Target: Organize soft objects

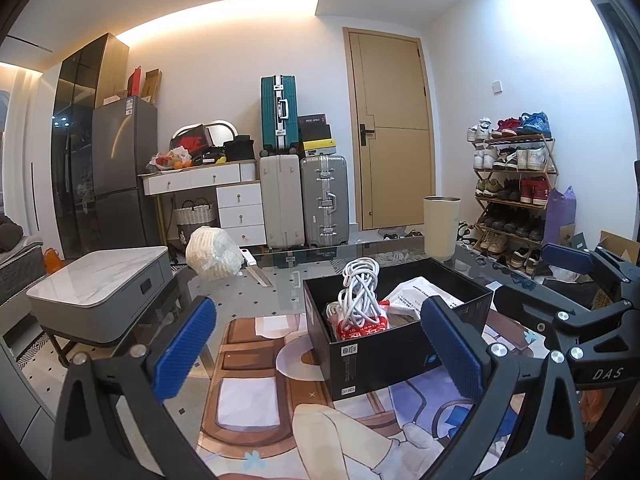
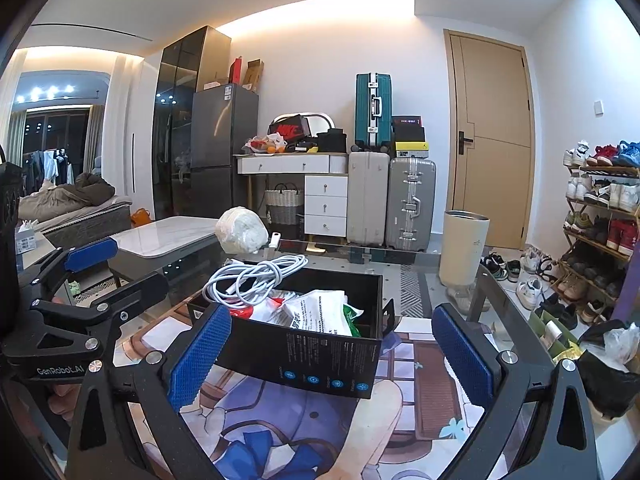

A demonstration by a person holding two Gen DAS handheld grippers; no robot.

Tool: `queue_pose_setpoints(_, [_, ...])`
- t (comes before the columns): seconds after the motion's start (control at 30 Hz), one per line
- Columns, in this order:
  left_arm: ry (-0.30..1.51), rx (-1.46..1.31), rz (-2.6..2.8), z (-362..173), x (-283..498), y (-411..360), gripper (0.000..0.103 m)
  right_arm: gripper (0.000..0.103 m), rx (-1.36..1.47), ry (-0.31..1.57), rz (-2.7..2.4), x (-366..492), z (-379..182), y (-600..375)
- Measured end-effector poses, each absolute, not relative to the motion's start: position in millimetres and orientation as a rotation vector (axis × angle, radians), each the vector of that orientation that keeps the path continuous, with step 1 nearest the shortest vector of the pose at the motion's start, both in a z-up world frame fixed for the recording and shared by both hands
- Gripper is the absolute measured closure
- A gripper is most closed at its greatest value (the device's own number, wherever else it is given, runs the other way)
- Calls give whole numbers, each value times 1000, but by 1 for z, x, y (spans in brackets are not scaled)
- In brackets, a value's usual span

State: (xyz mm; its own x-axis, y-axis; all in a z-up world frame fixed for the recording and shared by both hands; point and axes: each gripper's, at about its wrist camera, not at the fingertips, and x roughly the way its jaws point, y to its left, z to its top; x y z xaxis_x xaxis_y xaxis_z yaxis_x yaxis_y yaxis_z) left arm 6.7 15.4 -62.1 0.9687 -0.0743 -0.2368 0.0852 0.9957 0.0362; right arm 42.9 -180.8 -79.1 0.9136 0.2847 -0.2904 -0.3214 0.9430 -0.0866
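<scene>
Cable point(image 1: 359, 288) heaped above box point(image 1: 400, 354) rim, packets point(image 2: 316, 310) beneath. Both tongs released, empty: left gripper point(image 1: 318, 354), right gripper point(image 2: 332, 356). Judgement: press cable down gently, keep box steady.

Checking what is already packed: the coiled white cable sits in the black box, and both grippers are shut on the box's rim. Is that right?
Not quite. The white cable does sit in the black box, but both wrist views show the left gripper and right gripper open, holding nothing.

Glass table point(image 1: 280, 292) w/ printed mat point(image 1: 256, 380), black box point(image 1: 372, 360), cream cup point(image 1: 441, 226), white bundle point(image 1: 216, 254).
</scene>
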Motion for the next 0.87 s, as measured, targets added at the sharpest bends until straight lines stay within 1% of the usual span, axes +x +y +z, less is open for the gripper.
queue_pose_setpoints(0.87, [246,65,-69,-65,11,12,0,1,-138,277,310,43,-79,-180])
